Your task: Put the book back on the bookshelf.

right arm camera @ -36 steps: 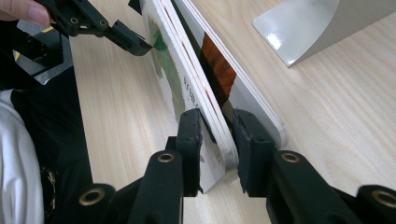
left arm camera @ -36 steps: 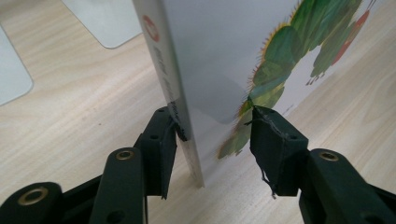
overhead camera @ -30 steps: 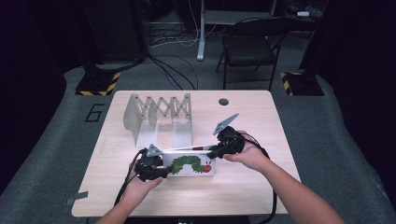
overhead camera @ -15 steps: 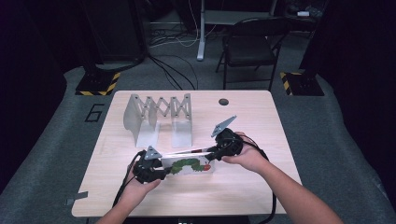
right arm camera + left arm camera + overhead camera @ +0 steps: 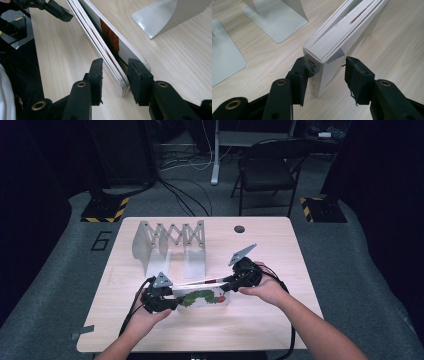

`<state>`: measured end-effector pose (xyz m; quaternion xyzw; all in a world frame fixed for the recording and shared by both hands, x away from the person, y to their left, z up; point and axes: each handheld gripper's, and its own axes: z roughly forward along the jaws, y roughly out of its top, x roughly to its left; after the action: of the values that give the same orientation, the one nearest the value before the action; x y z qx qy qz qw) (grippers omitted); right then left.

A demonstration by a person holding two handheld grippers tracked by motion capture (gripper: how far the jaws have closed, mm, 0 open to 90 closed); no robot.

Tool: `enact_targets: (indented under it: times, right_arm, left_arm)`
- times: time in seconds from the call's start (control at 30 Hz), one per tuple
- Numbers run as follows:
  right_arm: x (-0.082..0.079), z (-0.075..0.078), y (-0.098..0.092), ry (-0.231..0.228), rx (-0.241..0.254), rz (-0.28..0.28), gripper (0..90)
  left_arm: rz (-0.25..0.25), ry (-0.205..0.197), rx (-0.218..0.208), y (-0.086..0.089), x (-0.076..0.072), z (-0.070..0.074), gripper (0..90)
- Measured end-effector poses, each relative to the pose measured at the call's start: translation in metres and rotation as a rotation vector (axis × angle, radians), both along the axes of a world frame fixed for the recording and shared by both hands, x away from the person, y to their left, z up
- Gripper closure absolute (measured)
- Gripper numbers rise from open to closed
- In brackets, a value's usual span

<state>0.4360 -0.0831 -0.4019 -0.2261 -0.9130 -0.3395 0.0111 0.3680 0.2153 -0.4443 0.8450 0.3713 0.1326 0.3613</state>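
We see a book (image 5: 202,298) standing on its long edge on the table (image 5: 280,320), in the lower middle of the high view, its caterpillar cover facing the camera and the whole book leaning back a little. The left gripper (image 5: 167,304) sits at the book's left end and the right gripper (image 5: 226,285) at its right end, each held in a hand coming up from the bottom of the frame. In the left gripper view the book (image 5: 337,40) runs from the centre toward the upper right, spine end toward us; the left gripper (image 5: 324,75) straddles that end. Its left jaw lies against the spine corner, while the right jaw stands just clear of the cover with a visible gap, so we log the jaws as parted around the book, not clamped; they have just opened a little. In the right gripper view the book (image 5: 100,42) runs from lower centre to the upper left, with its pages fanned slightly apart. The right gripper (image 5: 113,75) brackets the near end: the right jaw is at the back cover, the left jaw is apart from the front cover, with bare table showing between. These jaws have just been opening, the book between them and not pinched. A grey folding rack (image 5: 170,242) stands behind the book, well apart, in the upper left of the tabletop; its flat feet (image 5: 275,21) appear in the upper left of the left gripper view. A small dark hole (image 5: 239,228) sits near the table's far edge.
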Motion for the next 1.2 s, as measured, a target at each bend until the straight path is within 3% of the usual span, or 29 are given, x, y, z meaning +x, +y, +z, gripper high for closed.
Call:
enact_targets:
  times: [0.23, 0.37, 0.5, 0.57, 0.8, 0.97, 1.2]
  right_arm:
    - [0.000, 0.001, -0.008, 0.003, 0.000, -0.037, 59.6]
    - [0.003, -0.002, -0.014, -0.021, 0.000, -0.045, 58.0]
    - [0.003, -0.004, -0.018, -0.005, -0.016, -0.066, 57.5]
    - [0.004, -0.006, -0.019, -0.022, -0.016, -0.062, 57.4]
    - [0.004, -0.009, -0.021, -0.026, -0.024, -0.084, 58.5]
    - [0.004, -0.009, -0.021, -0.032, -0.025, -0.084, 61.5]
    - [0.005, -0.012, -0.018, -0.047, -0.032, -0.083, 64.6]
  left_arm:
    - [-0.014, -0.012, -0.009, -0.001, -0.004, 0.005, 54.2]
    - [-0.024, -0.024, -0.001, 0.000, -0.007, 0.011, 54.2]
    - [-0.026, -0.014, -0.001, 0.000, -0.006, 0.013, 54.0]
    - [-0.029, -0.015, -0.002, -0.001, -0.006, 0.013, 54.6]
    - [-0.085, 0.007, -0.012, -0.003, -0.011, 0.014, 63.9]
    - [-0.089, 0.011, 0.002, -0.005, -0.010, 0.016, 64.6]
    - [-0.088, 0.010, -0.008, -0.010, -0.004, 0.015, 64.3]
